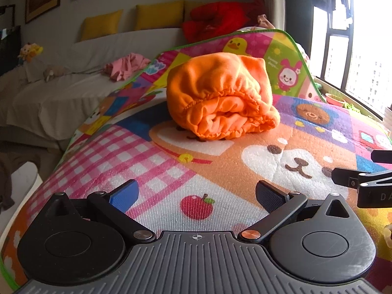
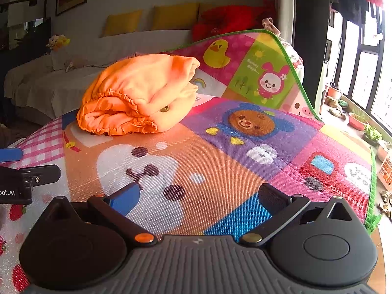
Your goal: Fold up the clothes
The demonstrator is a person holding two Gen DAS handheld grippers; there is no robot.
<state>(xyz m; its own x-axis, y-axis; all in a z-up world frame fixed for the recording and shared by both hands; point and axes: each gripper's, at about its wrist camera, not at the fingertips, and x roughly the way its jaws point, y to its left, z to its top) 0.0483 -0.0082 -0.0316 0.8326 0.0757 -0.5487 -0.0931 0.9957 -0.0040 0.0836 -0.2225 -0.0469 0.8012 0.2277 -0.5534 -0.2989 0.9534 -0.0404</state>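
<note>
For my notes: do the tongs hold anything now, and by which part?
Nothing is held. Left tongs and right tongs are open, apart from the orange garment.

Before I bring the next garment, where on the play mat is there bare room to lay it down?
The play mat is bare between the two open claws and the orange garment, across the big bear face, and on the purple and pink squares right of the garment. The only crowded spot is the far middle, where the bundle lies.

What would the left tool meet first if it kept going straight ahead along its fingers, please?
Most likely the orange garment, bundled on the mat. It sits almost dead ahead of the open left tool, with only bare mat between. Depth is hard to judge in the fisheye view, so a downward tilt would meet the mat first.
</note>
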